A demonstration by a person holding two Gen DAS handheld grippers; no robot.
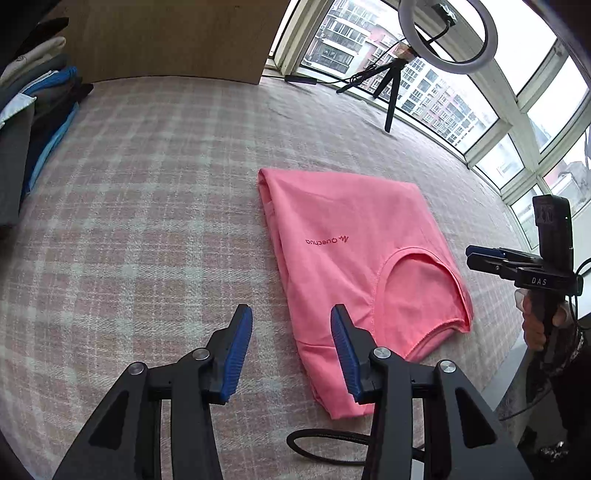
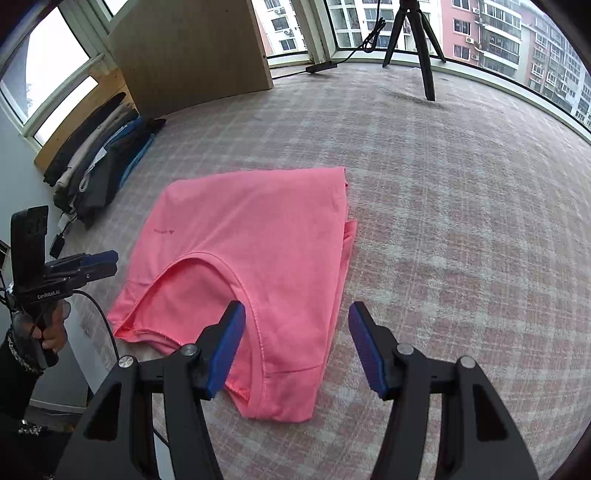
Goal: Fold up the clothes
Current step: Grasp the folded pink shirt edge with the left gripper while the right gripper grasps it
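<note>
**On the plaid bed cover: pink T-shirt folded, both grippers empty**

Between the left gripper pads: only air, jaws spread wide, nothing held. It hangs over the near edge of the shirt; its right finger overlaps the near shirt corner in the left wrist view, contact cannot be told.

Right gripper: jaws also wide apart, empty. Left pad sits over the shirt's near edge by the neckline, right pad is over bare cover.

Pink T-shirt lies flat on the plaid cover, folded into a rough rectangle, neckline opening facing up at the near end, small printed logo mid-chest. A sleeve edge pokes out along one side.

Each gripper shows in the other's view at the frame edge, held by a hand in a dark sleeve; a black cable trails off it.

Further out: stack of folded clothes at the left edge of the cover, wooden panel behind it, tripod with ring light by the windows.
</note>
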